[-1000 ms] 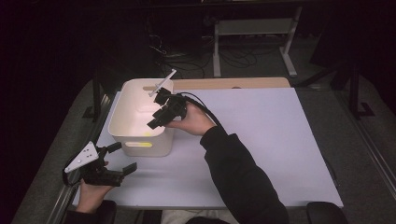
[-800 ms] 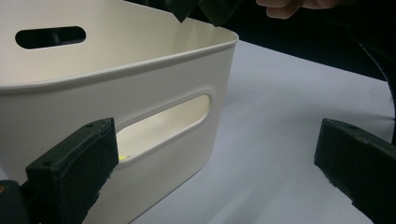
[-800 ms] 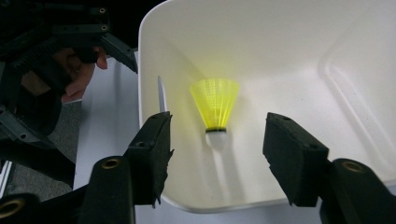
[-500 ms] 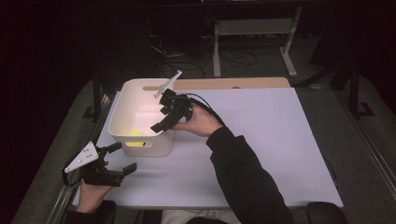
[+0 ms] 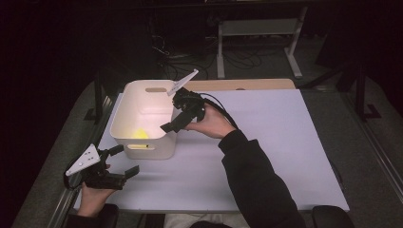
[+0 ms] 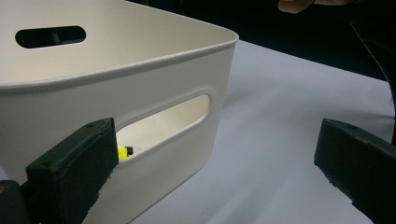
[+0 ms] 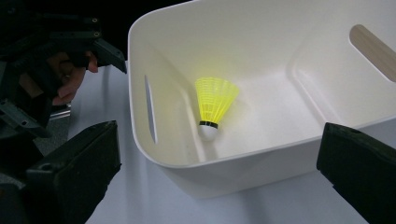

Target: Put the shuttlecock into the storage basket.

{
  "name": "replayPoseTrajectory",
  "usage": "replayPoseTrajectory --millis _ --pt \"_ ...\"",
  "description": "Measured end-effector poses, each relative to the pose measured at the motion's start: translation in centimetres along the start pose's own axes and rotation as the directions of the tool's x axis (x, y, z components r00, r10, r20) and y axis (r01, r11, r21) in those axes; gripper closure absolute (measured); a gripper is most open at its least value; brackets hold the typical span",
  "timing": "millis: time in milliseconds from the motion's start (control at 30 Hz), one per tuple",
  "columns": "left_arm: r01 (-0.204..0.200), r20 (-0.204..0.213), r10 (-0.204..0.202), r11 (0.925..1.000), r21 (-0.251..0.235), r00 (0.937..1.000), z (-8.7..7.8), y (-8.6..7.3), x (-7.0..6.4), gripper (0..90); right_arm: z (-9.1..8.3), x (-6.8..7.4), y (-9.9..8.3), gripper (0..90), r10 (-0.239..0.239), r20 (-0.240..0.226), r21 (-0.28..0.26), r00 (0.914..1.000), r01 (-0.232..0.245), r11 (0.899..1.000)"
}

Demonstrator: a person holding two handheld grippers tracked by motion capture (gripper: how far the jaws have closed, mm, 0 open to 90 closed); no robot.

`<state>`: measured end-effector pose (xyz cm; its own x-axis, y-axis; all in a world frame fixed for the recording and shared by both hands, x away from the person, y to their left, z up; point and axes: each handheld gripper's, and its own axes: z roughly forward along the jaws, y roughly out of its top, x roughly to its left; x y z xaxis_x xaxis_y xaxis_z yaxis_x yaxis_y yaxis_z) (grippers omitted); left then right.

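A yellow shuttlecock lies on the floor of a white plastic bin that stands at the left of the table, close to the bin's near wall. The right hand-held gripper hangs over the bin's right rim, its jaws spread wide and empty. The left hand-held gripper hovers just before the bin's near wall by the handle slot, jaws likewise spread, gripping nothing.
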<state>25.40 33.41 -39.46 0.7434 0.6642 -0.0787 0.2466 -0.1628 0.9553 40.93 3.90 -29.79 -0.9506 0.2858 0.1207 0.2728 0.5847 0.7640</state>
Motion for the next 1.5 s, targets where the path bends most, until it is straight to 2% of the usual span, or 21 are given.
replayPoseTrajectory --millis 200,667,1067,1500 --pt "-0.001 0.001 0.001 1.0 0.001 1.0 0.0 0.0 0.0 0.0 -1.1 -0.2 -0.6 0.0 -0.005 0.016 -0.016 0.9999 0.005 1.0" --pt "0.001 -0.002 -0.001 1.0 0.002 1.0 0.0 0.0 0.0 0.0 -3.8 -1.2 -2.6 0.0 0.033 0.055 -0.048 0.998 -0.03 0.998" --pt "0.002 -0.003 -0.002 1.0 0.001 1.0 0.0 0.0 0.0 0.0 -4.9 -1.5 -3.6 0.0 0.043 0.067 -0.069 0.9968 -0.039 0.997" --pt "0.002 -0.003 -0.002 1.0 0.005 1.0 0.1 0.0 0.0 0.0 -6.1 -1.9 -5.8 0.0 0.07 0.07 -0.095 0.9951 -0.063 0.993"
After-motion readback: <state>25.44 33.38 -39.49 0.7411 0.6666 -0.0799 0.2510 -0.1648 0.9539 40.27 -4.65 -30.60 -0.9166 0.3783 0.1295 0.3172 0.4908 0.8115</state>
